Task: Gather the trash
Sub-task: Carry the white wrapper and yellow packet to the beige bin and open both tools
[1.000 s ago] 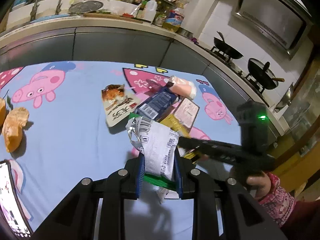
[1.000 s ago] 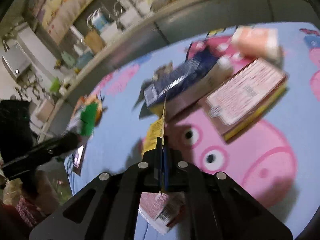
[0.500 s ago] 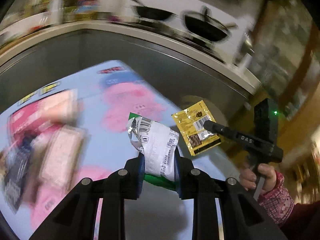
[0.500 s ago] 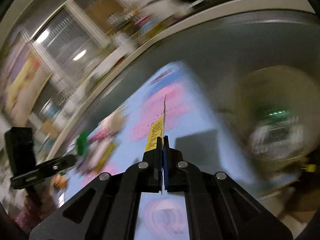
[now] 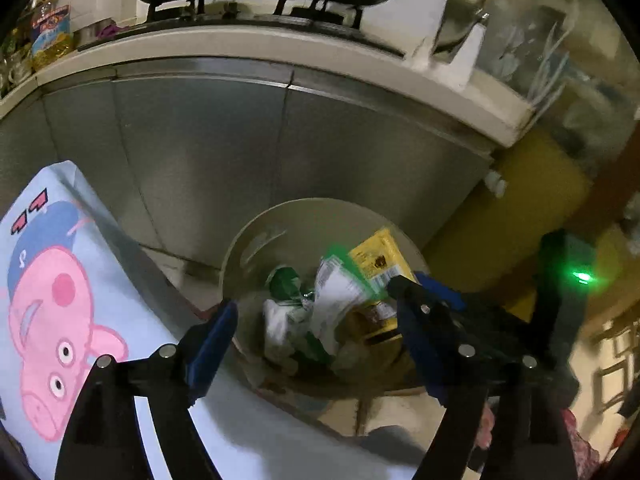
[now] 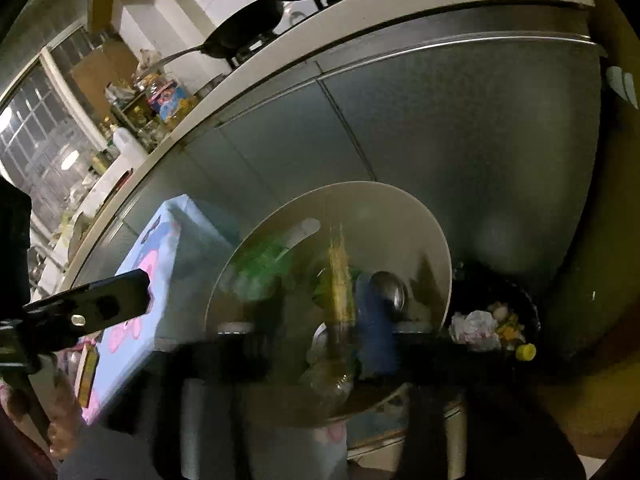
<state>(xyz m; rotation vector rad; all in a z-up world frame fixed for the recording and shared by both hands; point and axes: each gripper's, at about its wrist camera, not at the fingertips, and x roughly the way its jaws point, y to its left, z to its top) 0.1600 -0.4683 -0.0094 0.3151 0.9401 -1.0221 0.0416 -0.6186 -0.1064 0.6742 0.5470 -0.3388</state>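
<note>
Now both grippers tilted down over bin (image 5: 256, 240): left gripper (image 5: 316, 328) jaws opening, empty; right gripper (image 6: 316, 336) opening, blurred.

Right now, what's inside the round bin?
Inside the round bin lie a white-and-green wrapper, a yellow packet and more green-and-white trash. The bottom is covered by the pile, so it can't be seen.
</note>
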